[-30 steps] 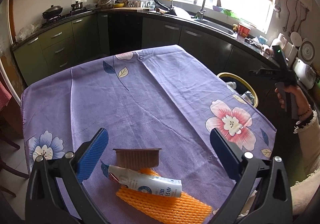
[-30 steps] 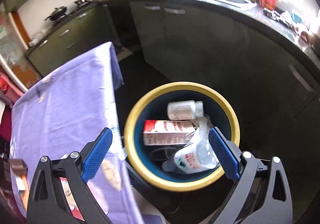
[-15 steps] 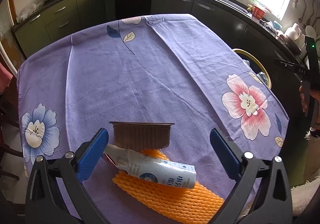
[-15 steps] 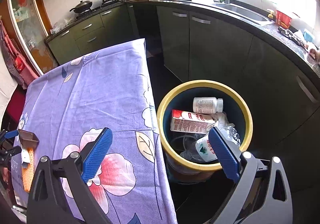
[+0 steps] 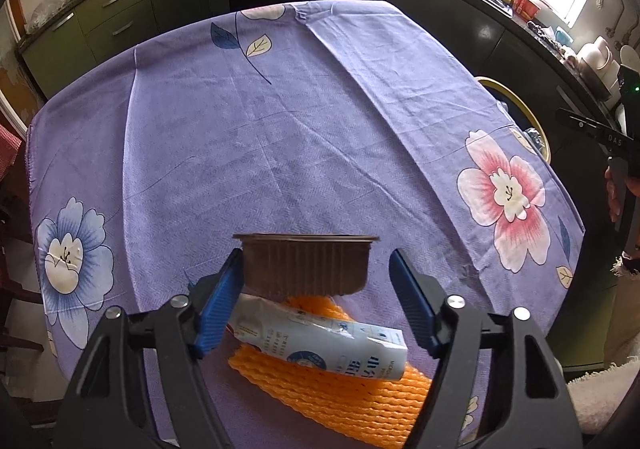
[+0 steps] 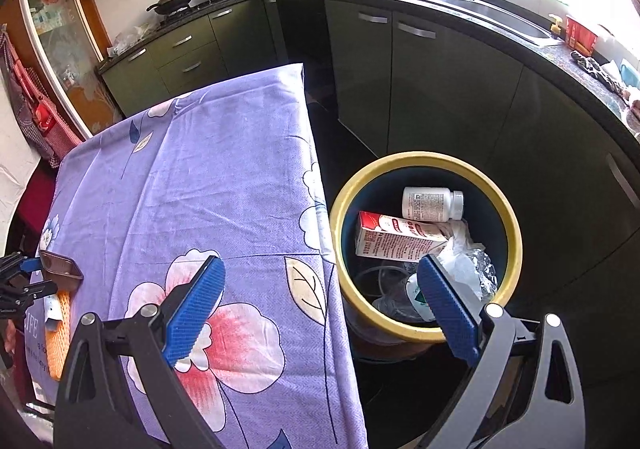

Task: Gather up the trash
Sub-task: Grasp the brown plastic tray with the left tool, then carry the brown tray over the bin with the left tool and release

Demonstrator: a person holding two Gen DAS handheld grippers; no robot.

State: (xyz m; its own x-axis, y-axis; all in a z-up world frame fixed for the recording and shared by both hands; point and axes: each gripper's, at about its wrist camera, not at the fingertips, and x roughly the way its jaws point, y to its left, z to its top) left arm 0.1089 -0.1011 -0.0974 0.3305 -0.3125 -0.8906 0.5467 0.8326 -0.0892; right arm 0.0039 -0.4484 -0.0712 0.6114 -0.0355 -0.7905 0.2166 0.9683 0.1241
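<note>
A brown ribbed plastic tray (image 5: 306, 265) stands on the purple flowered tablecloth (image 5: 280, 121), partly on a white-blue tube (image 5: 324, 341) that lies on an orange foam net (image 5: 348, 397). My left gripper (image 5: 316, 281) is open with its jaws on either side of the tray; the left pad (image 5: 220, 301) touches it, the right pad is apart. My right gripper (image 6: 320, 297) is open and empty, above the table edge and the yellow-rimmed bin (image 6: 424, 161). The tray (image 6: 60, 271) and left gripper show at far left in the right wrist view.
The bin holds a white pill bottle (image 6: 432, 203), a red-white carton (image 6: 396, 239) and crumpled plastic (image 6: 464, 269). Dark kitchen cabinets (image 6: 440, 89) and a counter with a sink run behind the table. The bin rim (image 5: 516, 109) shows past the table's right edge.
My left gripper has moved forward and down to the brown tray, and its jaws have narrowed around it. My right gripper has pulled back from over the bin toward the table.
</note>
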